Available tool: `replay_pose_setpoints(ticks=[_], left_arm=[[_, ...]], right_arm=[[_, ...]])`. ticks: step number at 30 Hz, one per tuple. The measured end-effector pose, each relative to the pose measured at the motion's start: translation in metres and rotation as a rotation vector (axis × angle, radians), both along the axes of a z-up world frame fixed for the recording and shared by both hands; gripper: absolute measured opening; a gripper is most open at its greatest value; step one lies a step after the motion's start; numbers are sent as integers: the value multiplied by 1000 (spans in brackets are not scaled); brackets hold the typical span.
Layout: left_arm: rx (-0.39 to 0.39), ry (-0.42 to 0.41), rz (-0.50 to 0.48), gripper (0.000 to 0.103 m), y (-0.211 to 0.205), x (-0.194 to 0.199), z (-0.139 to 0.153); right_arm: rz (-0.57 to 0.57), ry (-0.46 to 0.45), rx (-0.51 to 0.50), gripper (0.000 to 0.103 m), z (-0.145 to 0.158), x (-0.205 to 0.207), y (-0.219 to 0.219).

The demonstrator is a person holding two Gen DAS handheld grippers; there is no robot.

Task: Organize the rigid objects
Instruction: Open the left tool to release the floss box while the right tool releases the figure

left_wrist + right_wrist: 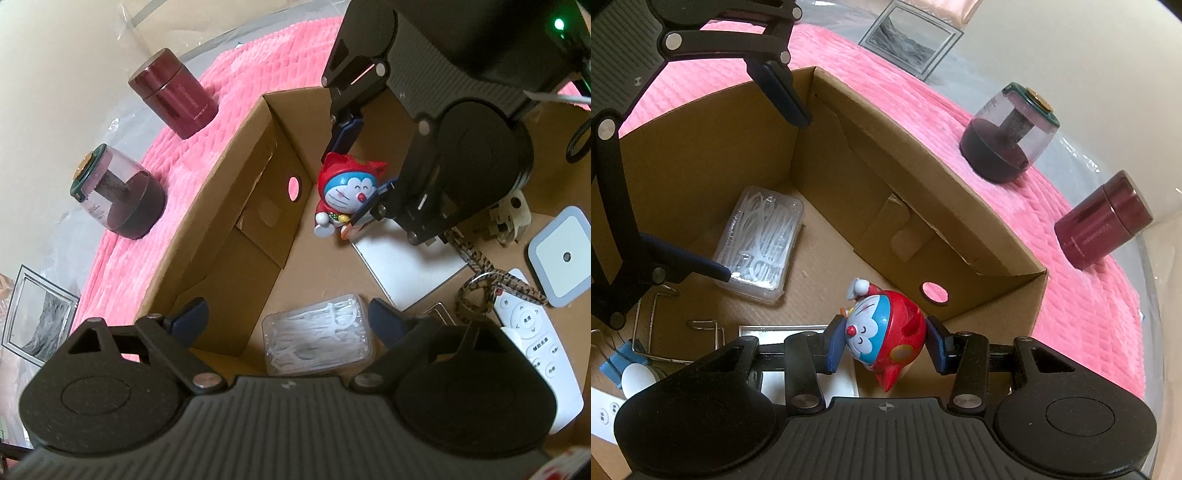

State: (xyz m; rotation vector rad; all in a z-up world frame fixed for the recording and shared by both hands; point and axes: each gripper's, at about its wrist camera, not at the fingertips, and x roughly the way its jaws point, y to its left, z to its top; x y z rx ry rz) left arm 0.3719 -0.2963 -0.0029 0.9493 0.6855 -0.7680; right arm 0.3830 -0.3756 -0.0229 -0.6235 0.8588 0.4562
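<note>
A red-hooded blue cat figure stands on the floor of an open cardboard box, near its corner with a round hole. My right gripper is shut on the figure's head, one pad on each side. The left wrist view shows the figure between the right gripper's two pads. A clear plastic case of white floss picks lies flat in the box. My left gripper hangs open over that case, pads clear of it. From the right wrist view the left gripper spreads wide above the case.
Outside the box, a maroon canister and a clear jar with dark contents stand on a pink blanket. A picture frame lies beyond. Inside lie a white remote, a square white light, a spotted lanyard and wire clips.
</note>
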Motion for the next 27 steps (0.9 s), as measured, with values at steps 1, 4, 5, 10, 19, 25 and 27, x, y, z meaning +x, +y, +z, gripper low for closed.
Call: replay_pose_setpoints(ticks=[1,4,5,10,19,25,27], left_arm=[[-2,1,0,91,0,0,1],[-6,-2,-1,91,0,-1,1],[-7,-4,0,91,1,-2,2],[-12,-10,7,91,3,-5,5],[-56,-14,55,91,12,-18,23],[-121,3,125,91,24,-32,43],[-129,-12,135,91,26,-43,49]], right_arm=[[0,0,7,43,0,0,-1],[-20,-13,42,43,5,1,-4],[-26,-12,53,43,6,2,-4],[-32,-30,65,43,11,-2,-6],[-63,-69,112,43,31,-23,-7],[-106,-91,175,43,51,-53,-10],[-130,-94,207,43,58,-62,-11]])
